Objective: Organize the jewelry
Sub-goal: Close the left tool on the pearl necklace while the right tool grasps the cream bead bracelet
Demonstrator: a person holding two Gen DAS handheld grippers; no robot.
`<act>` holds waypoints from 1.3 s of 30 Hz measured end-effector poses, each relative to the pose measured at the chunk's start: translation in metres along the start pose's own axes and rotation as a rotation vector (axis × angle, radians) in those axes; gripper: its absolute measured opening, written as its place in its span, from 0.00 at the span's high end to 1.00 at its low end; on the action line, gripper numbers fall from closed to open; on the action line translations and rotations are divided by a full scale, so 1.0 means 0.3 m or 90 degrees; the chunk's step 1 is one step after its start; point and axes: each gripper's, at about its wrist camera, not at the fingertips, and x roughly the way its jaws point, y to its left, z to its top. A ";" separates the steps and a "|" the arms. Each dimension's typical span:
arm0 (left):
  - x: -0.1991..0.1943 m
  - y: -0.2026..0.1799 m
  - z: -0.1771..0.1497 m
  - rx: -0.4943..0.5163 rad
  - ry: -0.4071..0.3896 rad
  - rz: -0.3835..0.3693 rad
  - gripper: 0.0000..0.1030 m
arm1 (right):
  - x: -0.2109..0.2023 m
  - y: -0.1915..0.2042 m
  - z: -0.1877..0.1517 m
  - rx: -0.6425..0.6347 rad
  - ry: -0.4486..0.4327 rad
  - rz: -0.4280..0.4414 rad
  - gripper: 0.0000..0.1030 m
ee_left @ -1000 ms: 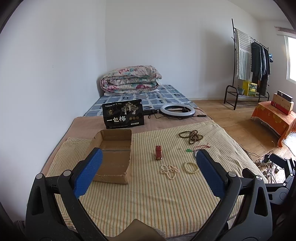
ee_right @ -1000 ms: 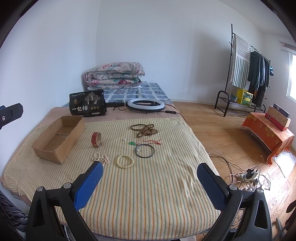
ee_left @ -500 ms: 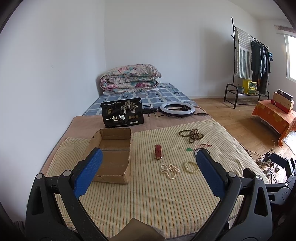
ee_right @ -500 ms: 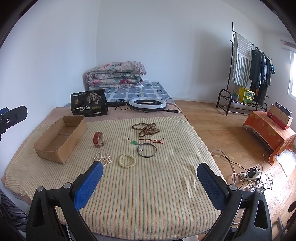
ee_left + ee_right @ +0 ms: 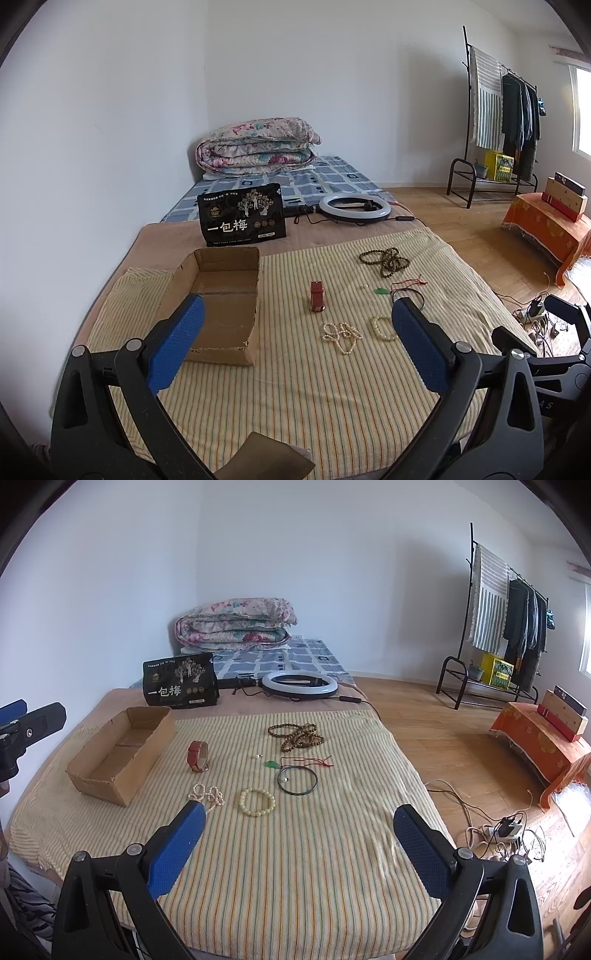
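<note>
Jaws on both the left gripper [image 5: 295, 325] and right gripper [image 5: 295, 823] stand spread wide, released, holding nothing. We log all jewelry loose on the striped blanket [image 5: 295, 867], right of the empty cardboard box [image 5: 122, 753]. Risks we judge likely: the pearl strand [image 5: 207, 795] trailing and snagging on the cloth; the thin black bangle [image 5: 297, 781] slipping the pads; the tangled dark beads [image 5: 297, 734] dragging neighbours.

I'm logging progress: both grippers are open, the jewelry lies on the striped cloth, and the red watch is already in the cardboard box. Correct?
Not quite. The red watch is not in the cardboard box; it lies on the striped cloth beside it, and the box looks empty, as the right wrist view shows. The rest holds: left gripper and right gripper are open.
</note>
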 end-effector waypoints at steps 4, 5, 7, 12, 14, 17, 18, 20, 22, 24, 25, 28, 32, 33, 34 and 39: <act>0.041 0.015 -0.006 0.011 0.011 -0.005 0.01 | 0.025 -0.005 0.010 -0.018 0.013 0.009 0.00; 0.052 0.020 -0.010 0.015 0.014 -0.004 0.01 | 0.033 -0.010 0.013 -0.023 0.017 0.009 0.00; 0.076 0.033 -0.016 0.021 0.023 -0.002 0.01 | 0.052 -0.023 0.024 -0.031 0.026 0.005 0.00; 0.158 0.074 -0.046 0.036 0.071 -0.004 0.01 | 0.121 -0.057 0.044 -0.069 0.049 -0.027 0.00; 0.186 0.070 -0.062 0.044 0.090 -0.013 0.01 | 0.166 -0.063 0.049 -0.086 0.072 -0.032 0.00; 0.226 0.054 -0.085 0.056 0.114 -0.033 0.01 | 0.230 -0.076 0.055 -0.077 0.101 0.009 0.00; 0.240 0.044 -0.091 0.059 0.122 -0.044 0.01 | 0.256 -0.078 0.062 -0.069 0.115 0.031 0.02; 0.277 0.025 -0.097 0.065 0.143 -0.062 0.10 | 0.306 -0.078 0.072 -0.056 0.134 0.071 0.07; 0.319 0.000 -0.105 0.073 0.169 -0.080 0.20 | 0.366 -0.079 0.081 -0.048 0.156 0.086 0.13; 0.355 -0.026 -0.110 0.082 0.185 -0.099 0.22 | 0.423 -0.084 0.080 -0.036 0.180 0.105 0.15; 0.370 -0.042 -0.109 0.090 0.190 -0.106 0.23 | 0.455 -0.087 0.079 -0.026 0.198 0.115 0.19; 0.421 -0.095 -0.109 0.124 0.201 -0.126 0.33 | 0.541 -0.097 0.063 0.011 0.252 0.154 0.28; 0.520 -0.133 -0.113 0.124 0.244 -0.162 0.38 | 0.632 -0.091 0.048 0.042 0.296 0.182 0.36; 0.549 -0.139 -0.117 0.122 0.258 -0.162 0.43 | 0.650 -0.087 0.049 0.045 0.303 0.184 0.37; 0.572 -0.147 -0.120 0.118 0.267 -0.164 0.44 | 0.669 -0.083 0.046 0.046 0.310 0.186 0.39; 0.686 -0.156 -0.150 0.082 0.327 -0.178 0.45 | 0.756 -0.068 0.017 0.074 0.362 0.210 0.52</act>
